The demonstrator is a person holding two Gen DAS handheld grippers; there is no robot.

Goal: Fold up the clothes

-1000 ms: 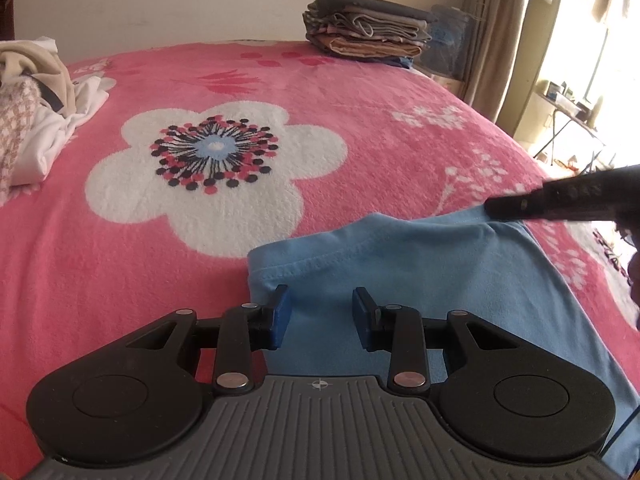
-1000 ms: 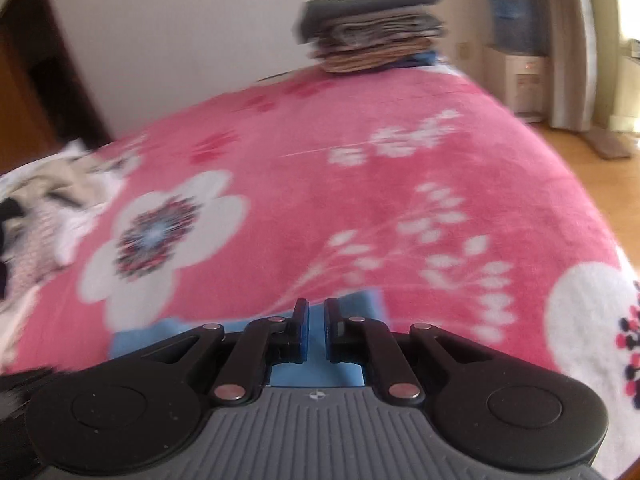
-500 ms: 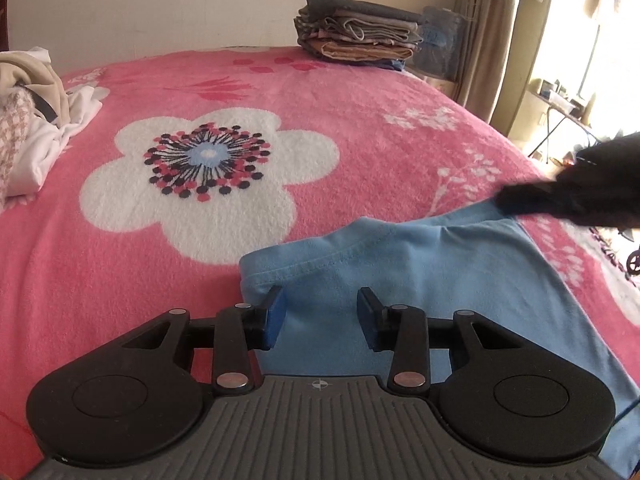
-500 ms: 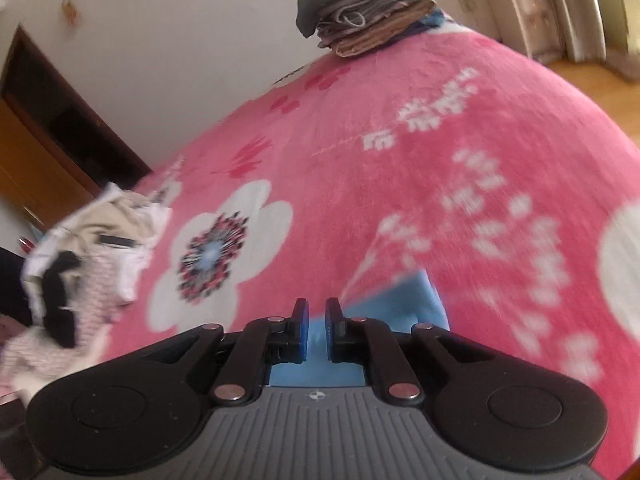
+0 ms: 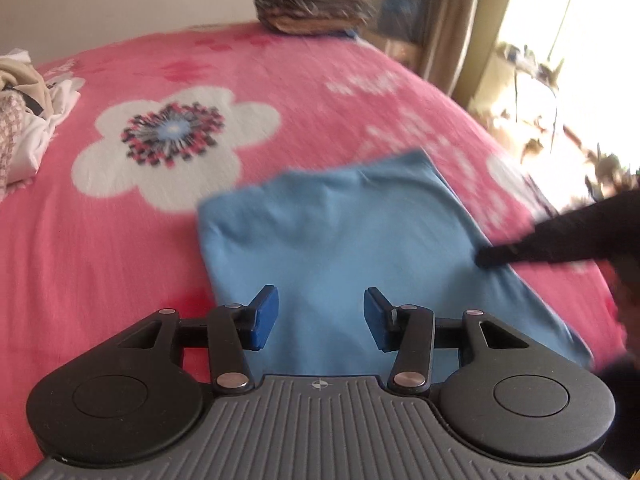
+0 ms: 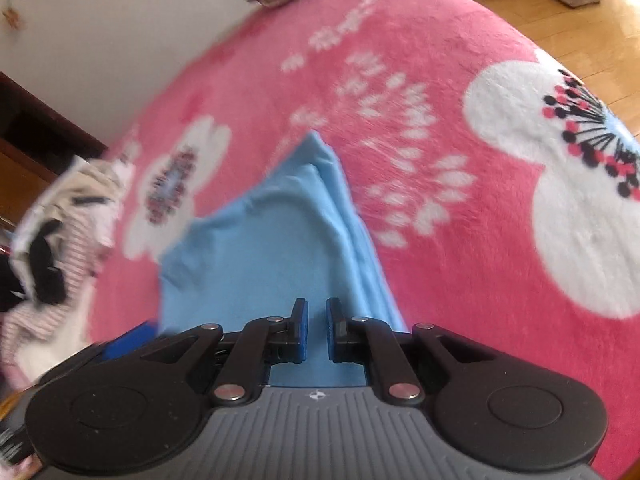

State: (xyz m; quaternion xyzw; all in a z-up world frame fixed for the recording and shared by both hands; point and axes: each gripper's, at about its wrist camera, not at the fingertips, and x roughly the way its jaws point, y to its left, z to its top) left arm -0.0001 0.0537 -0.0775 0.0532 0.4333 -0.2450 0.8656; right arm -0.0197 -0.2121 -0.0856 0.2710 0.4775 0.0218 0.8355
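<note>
A folded light blue garment (image 5: 352,240) lies flat on the pink flowered blanket (image 5: 120,248); it also shows in the right wrist view (image 6: 264,248). My left gripper (image 5: 320,314) is open and empty, held just above the garment's near edge. My right gripper (image 6: 316,330) hovers over the garment's near right part, its jaws a narrow gap apart with nothing between them. In the left wrist view the right gripper's dark fingers (image 5: 520,254) reach to the garment's right edge, blurred.
A stack of folded clothes (image 5: 316,10) stands at the bed's far end. A heap of unfolded laundry (image 5: 24,116) lies at the left edge, also in the right wrist view (image 6: 60,240). The wooden floor (image 6: 580,28) lies beyond the bed's right side.
Both grippers have pulled back and risen, so more of the blue garment shows. The right gripper has slid nearer along the garment's right edge. The left jaws have opened wider.
</note>
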